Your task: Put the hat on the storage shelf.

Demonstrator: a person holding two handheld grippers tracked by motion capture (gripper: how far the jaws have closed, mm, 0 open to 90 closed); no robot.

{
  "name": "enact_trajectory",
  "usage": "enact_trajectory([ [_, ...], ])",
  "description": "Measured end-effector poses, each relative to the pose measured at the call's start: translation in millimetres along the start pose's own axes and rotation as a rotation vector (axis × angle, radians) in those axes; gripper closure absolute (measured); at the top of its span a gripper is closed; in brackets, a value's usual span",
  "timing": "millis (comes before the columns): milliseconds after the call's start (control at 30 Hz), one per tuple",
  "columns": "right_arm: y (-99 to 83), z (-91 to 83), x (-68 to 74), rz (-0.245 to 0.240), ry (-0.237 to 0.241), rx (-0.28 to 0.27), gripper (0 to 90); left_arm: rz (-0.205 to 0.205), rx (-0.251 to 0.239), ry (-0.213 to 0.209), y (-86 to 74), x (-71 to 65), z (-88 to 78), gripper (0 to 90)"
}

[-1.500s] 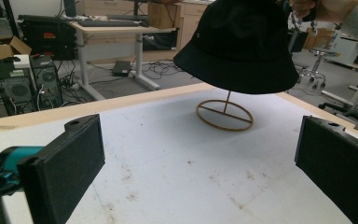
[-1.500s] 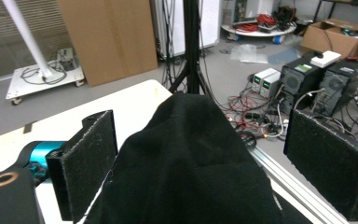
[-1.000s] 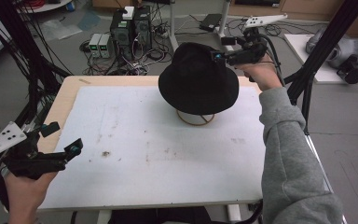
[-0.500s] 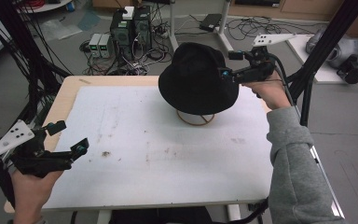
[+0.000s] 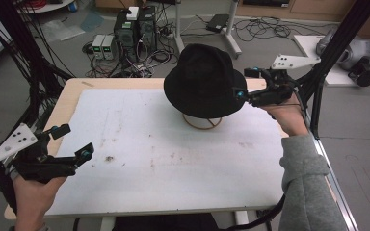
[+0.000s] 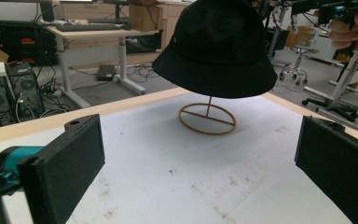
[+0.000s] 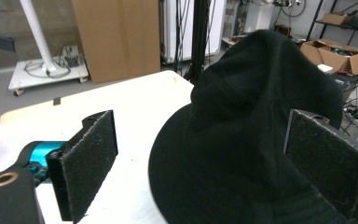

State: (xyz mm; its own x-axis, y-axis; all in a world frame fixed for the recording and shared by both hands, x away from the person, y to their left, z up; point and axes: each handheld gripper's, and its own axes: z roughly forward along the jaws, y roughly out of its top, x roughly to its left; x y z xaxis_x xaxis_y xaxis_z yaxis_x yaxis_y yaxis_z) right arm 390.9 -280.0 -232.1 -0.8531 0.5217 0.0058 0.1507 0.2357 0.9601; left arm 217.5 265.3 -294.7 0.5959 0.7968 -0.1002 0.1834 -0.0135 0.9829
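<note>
Hat: a black bucket hat [image 5: 204,82] sits on a stand toward the far side of the table, a little right of centre. Its brim hangs level all round, clear of the table surface. In the left gripper view the hat [image 6: 216,46] shows from the side, crown up.

Stand: a thin wooden post rises from a flat wooden ring base [image 5: 202,121] that lies on the white mat; the ring [image 6: 208,119] has a crossbar through it, and the post goes up under the hat.

Right gripper: the right gripper [image 5: 248,84] is held at the hat's right edge, just beside the brim, jaws pointing left toward it. Its jaws stand wide apart and grasp nothing. In the right gripper view the two black padded jaws frame the hat [image 7: 261,140], with the brim between them and no pad pressed on the fabric.

Right hand: the right hand [image 5: 289,115] grips the handle from below, in a grey sleeve [image 5: 308,187].

Left gripper: the left gripper [image 5: 74,143] is at the near left corner of the table, well apart from the hat, jaws spread wide and empty.

Left hand: the left hand [image 5: 31,197] holds it from below.

Table: a light wooden table [image 5: 65,98] covered by a white mat [image 5: 173,159] with small dark smudges.

Surroundings: computer towers [image 5: 135,26] and cables on the floor beyond the table.
</note>
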Motion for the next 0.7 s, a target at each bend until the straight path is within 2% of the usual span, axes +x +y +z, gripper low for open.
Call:
enact_trajectory([
  [33,0.0,0.0,0.0,0.0,0.0,0.0,9.0,0.0,0.0,0.0,0.0,0.0,0.0,1.7],
  [100,-12.3,-3.3,2.2,0.006,-0.005,-0.002,9.0,-0.001,0.002,-0.004,-0.6,-0.1,2.0,1.7],
  [333,-32.9,-4.0,8.8,-0.004,-0.016,0.038,8.9,0.002,0.017,-0.009,-2.1,-1.6,9.4,1.7],
  [500,-43.3,-6.1,13.9,-0.008,-0.018,0.027,8.9,0.002,0.021,-0.008,-2.7,-2.6,10.4,1.7],
  [533,-49.1,-8.0,17.4,-0.005,-0.015,0.013,8.9,0.002,0.021,-0.008,-2.7,-2.7,10.5,1.7],
  [700,-63.2,-11.8,28.8,-0.002,-0.025,0.012,8.9,0.005,0.02,-0.01,-2.5,-3.8,10.5,1.7],
])
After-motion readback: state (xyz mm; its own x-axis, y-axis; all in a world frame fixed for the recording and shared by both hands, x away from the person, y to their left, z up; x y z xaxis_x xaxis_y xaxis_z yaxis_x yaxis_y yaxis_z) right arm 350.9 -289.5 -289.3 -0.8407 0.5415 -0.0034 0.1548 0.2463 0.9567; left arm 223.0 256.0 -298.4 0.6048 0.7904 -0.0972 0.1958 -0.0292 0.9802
